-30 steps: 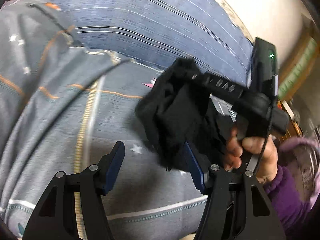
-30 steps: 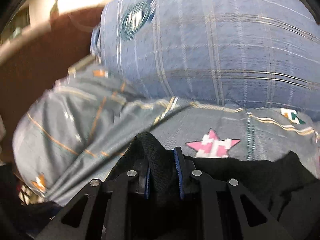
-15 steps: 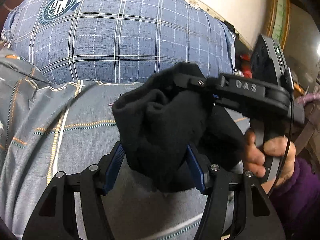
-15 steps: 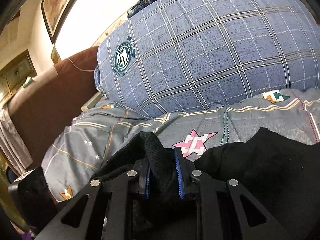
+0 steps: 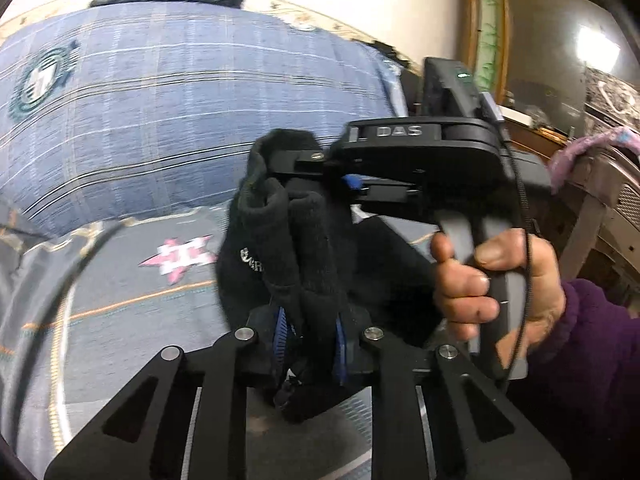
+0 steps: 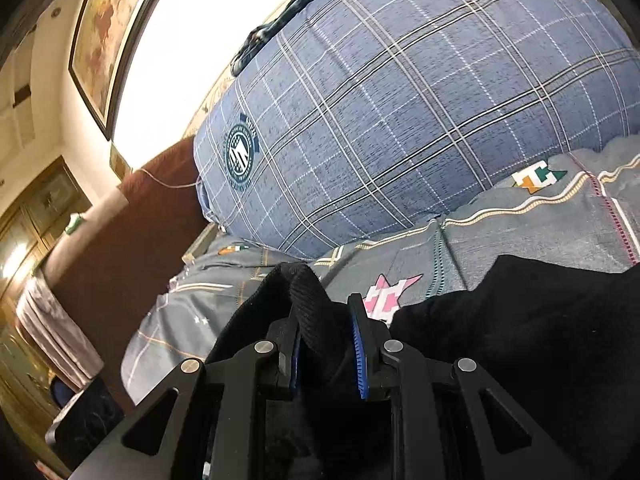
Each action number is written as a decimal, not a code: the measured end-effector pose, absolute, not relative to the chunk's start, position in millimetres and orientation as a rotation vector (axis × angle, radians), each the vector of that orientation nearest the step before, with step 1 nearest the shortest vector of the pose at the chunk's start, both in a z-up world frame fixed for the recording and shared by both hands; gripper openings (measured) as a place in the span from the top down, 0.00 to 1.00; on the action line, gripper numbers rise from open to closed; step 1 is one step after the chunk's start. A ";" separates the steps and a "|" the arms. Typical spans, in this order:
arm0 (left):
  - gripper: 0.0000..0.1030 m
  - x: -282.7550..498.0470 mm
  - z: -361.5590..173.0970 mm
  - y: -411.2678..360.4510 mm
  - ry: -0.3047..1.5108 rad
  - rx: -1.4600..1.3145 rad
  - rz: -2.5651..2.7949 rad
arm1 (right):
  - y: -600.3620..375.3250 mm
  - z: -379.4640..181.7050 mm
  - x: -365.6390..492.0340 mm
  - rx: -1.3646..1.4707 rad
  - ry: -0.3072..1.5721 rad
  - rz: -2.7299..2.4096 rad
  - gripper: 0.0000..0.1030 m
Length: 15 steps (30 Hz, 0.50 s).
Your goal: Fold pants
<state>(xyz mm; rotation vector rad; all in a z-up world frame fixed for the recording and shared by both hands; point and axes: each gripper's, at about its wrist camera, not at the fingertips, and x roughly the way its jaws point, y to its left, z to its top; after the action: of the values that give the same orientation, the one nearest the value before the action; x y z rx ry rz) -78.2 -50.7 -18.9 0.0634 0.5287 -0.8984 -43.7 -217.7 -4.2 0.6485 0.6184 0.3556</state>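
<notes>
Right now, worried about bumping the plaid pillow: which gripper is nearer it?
Right. The right gripper sits between the left gripper and the plaid pillow; the left grips the pants further back.

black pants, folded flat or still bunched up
Bunched up: the black pants hang in thick rolls, pinched by both the left gripper and right gripper.

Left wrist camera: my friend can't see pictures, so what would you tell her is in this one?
The left claw is shut on a bunched black pair of pants, held up above a grey bedsheet with a pink star. The right claw, gripped by a hand in a purple sleeve, pinches the same pants higher up. A big blue checked pillow lies behind.
</notes>
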 end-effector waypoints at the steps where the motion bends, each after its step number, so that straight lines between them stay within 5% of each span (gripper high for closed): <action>1: 0.84 -82.0 -15.5 -59.9 0.527 0.067 -0.920 | -224.6 -4.2 -46.0 0.664 0.615 0.357 0.81; 7: 0.83 -98.8 -5.1 -118.6 0.532 0.095 -1.041 | -289.9 -6.0 -68.2 0.767 0.571 0.326 0.81; 15: 0.75 -104.8 -40.9 -191.6 0.673 0.270 -1.046 | -384.5 -39.4 -90.8 0.795 0.749 0.051 0.65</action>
<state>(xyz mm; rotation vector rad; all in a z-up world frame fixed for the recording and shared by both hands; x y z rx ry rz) -104.8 -191.6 -40.9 0.2701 0.6735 -1.0460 -90.8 -384.5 -39.4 0.7948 0.7492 0.0511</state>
